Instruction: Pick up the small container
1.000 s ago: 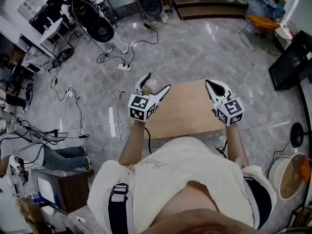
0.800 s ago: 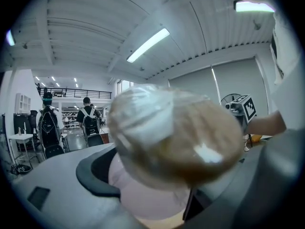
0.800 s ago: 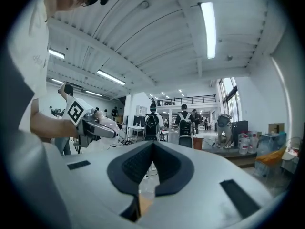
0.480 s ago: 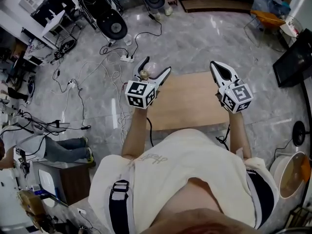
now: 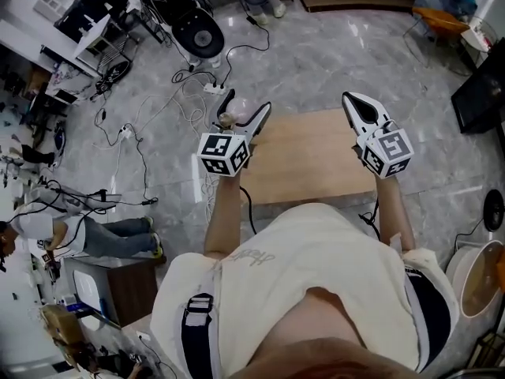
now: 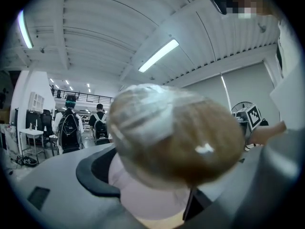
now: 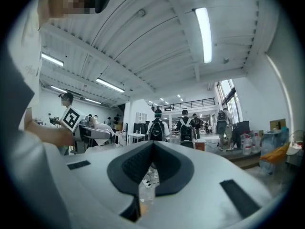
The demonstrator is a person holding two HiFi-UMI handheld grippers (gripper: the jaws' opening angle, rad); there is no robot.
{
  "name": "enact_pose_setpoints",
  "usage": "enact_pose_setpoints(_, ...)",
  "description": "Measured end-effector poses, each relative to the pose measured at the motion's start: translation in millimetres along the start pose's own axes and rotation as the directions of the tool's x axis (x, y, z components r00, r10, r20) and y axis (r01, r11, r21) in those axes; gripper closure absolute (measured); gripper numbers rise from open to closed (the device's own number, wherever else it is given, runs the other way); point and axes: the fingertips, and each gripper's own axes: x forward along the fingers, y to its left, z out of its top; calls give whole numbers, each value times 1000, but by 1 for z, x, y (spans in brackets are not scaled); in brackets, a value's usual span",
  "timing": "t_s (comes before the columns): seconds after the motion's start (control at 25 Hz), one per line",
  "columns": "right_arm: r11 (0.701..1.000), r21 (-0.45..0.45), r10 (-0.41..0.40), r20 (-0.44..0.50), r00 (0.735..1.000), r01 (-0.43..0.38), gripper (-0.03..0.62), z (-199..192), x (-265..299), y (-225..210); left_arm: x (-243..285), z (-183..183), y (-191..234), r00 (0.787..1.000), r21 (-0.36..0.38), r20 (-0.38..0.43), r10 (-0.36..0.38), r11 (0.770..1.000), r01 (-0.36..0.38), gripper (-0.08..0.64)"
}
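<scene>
The small container (image 5: 239,112) is a pale pink pot with a rounded brownish top wrapped in clear film. It sits between the jaws of my left gripper (image 5: 246,106), which is shut on it and holds it in the air over the far left corner of the wooden table (image 5: 316,168). In the left gripper view the container (image 6: 176,142) fills the middle, and both jaws point upward toward the ceiling. My right gripper (image 5: 360,110) is raised over the table's right side. Its jaws meet at the tip (image 7: 153,146) with nothing between them.
Cables and a power strip (image 5: 213,88) lie on the marble floor beyond the table's left corner. A person (image 5: 102,235) is low on the floor at the left. A black screen (image 5: 481,97) stands at the right. People with backpacks (image 7: 186,128) stand far off.
The left gripper with the container has drifted a little left and up in the head view. The right gripper has hardly moved. The view itself has shifted slightly.
</scene>
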Motion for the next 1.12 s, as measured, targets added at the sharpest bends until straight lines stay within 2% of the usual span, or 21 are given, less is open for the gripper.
enact_pose_setpoints(0.2,1000,-2,5,-12,1000,-5,593,-9,3,2,-1,-3,2,1000,4,-7,8,1000,-8,140)
enact_pose_setpoints(0.4,1000,-11,1,2,1000,-1,593,-6,-1,2,-3,-8,5,1000,-22,3,19,1000,-19,140)
enact_pose_setpoints(0.56,1000,28,12,-11,1000,-12,594,-15,-2,9,-5,-14,5,1000,-30,-4,6,1000,-6,140)
enact_pose_setpoints(0.92,1000,19,-10,-27,1000,10,594,-13,-7,6,0,-22,-1,1000,-27,-19,-19,999,18,140)
enact_pose_setpoints(1.12,1000,20,8,-27,1000,-8,594,-19,-10,8,3,-26,-4,1000,-19,-22,-22,1000,21,140)
